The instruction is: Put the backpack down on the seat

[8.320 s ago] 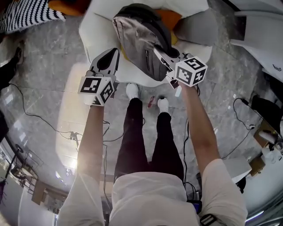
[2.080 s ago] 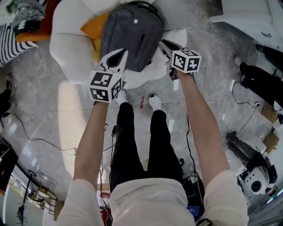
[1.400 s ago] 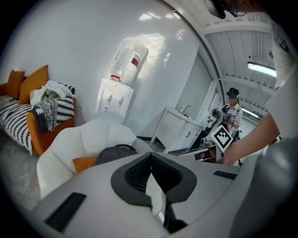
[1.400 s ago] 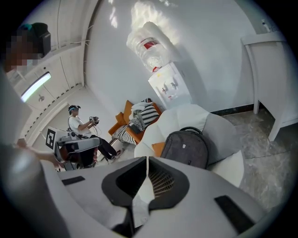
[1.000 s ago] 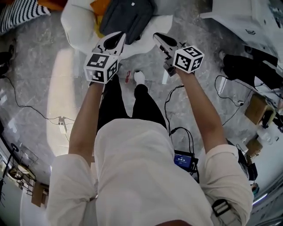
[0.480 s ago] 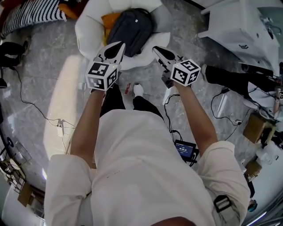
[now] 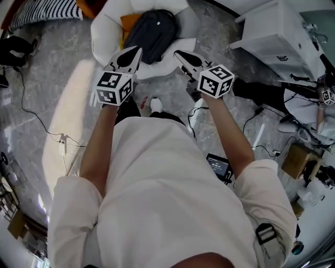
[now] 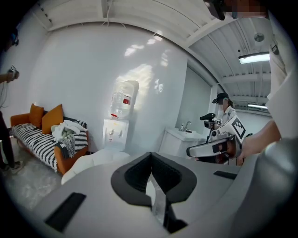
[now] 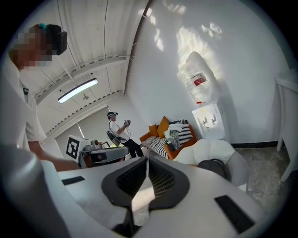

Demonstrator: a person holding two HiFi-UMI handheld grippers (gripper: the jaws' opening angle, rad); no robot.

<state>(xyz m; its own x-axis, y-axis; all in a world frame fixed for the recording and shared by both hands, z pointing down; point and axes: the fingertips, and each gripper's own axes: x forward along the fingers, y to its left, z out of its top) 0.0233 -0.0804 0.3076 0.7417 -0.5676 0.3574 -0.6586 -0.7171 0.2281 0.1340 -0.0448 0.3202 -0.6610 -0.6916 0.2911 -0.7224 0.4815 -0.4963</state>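
Grey stone-patterned floor [image 7: 31, 68] underfoot, seen steeply from above.

Left gripper [image 7: 135, 50]: jaws pressed together. Its own view shows the dark pads [image 8: 135, 175] meeting along one seam with nothing between them. Holds nothing, touches nothing.

Right gripper [image 7: 179, 54]: jaws likewise closed tight, pads [image 9: 163, 179] flush against each other, empty, clear of everything.

Surroundings, left to right:
- Striped sofa [image 7: 47, 8] at the far upper left. The left gripper view shows orange cushions and a heap of cloth on it.
- Thin cable [image 7: 31, 112] trailing over the floor.
- White armchair [image 7: 104, 34] straight ahead of both grippers.
- Orange cushion [image 7: 129, 22] on its seat.
- Backpack [image 7: 153, 34], dark grey, lying flat on the armchair seat just right of that cushion, apart from both sets of jaws.
- White shoe [image 7: 155, 104] on the floor below, between the two grippers.
- White cabinet [image 7: 277, 42] off to the right.
- Water dispenser [image 8: 118, 118] against the far wall.
- Second person [image 9: 118, 132] standing in the background, holding a device.

Pose: both arms reach forward, roughly parallel, forearms bare. The marker cubes sit on top. The jaw tips angle slightly toward each other and point at the armchair. Each gripper view looks across the room at the wall.
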